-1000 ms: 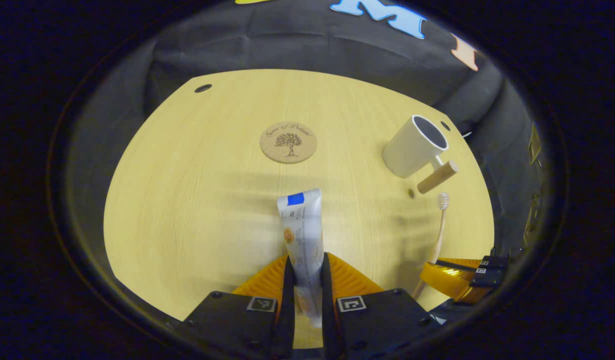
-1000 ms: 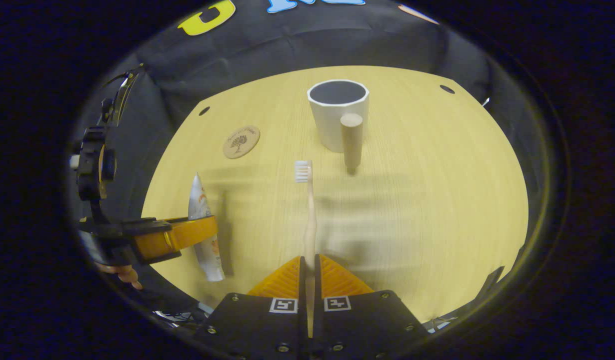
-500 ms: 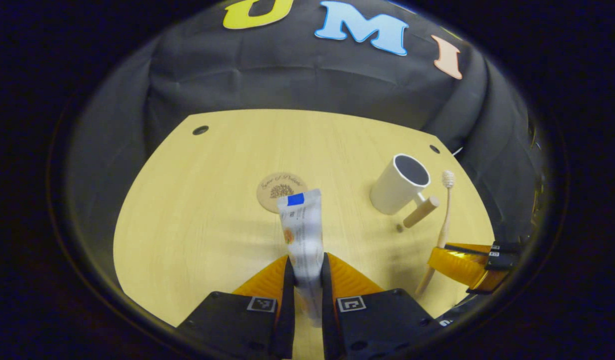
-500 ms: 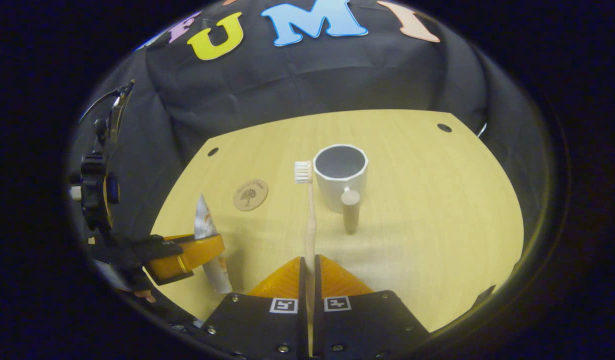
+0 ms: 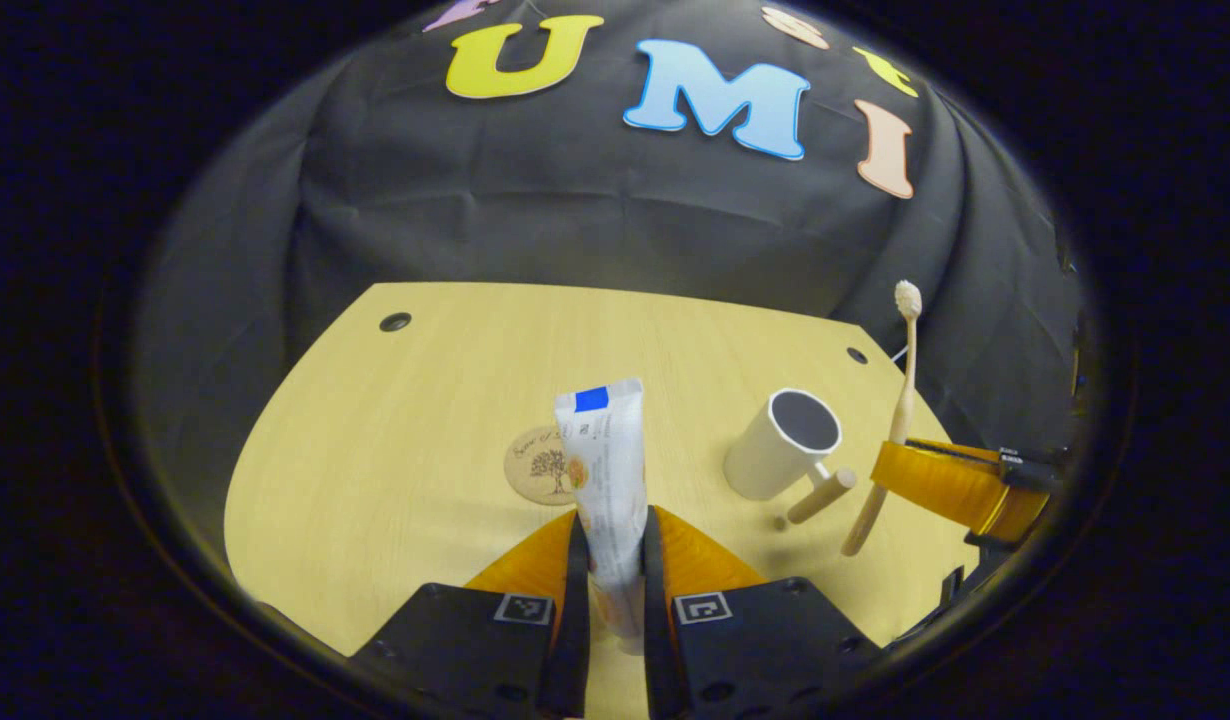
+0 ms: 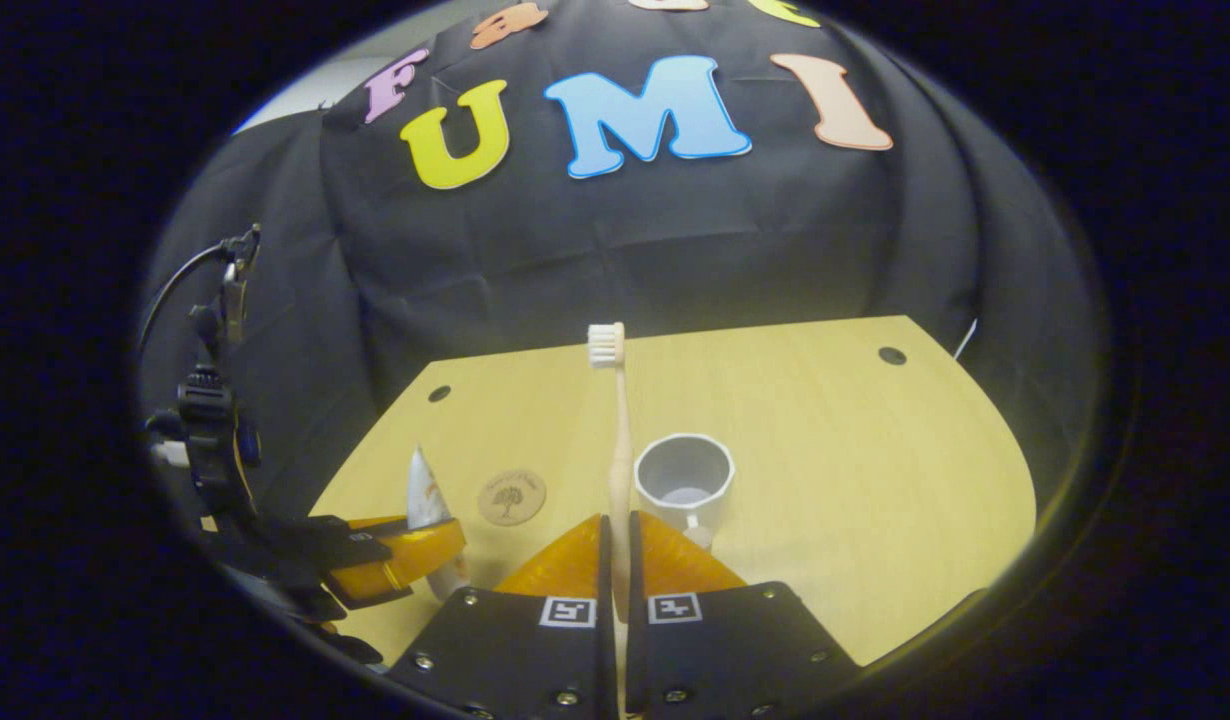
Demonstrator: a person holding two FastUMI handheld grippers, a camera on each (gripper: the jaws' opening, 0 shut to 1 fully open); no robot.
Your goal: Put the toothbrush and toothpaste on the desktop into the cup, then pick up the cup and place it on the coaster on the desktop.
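The left gripper (image 5: 610, 560) clenches one flat, glossy toothpaste tube (image 5: 605, 480) — the right gripper (image 6: 615, 560) clenches one slim toothbrush (image 6: 618, 440); one faceted cup (image 6: 685, 480), one round cork coaster (image 6: 512, 497).

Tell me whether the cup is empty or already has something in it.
Empty. The cup stands upright with a bare interior; the toothbrush and toothpaste are each clamped in a gripper.

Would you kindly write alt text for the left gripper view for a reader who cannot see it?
The left tongs clamp an upright toothpaste tube above a wooden desktop. Beyond it lie a round coaster and an empty white cup with a wooden handle; at right, the right tongs hold a toothbrush upright.
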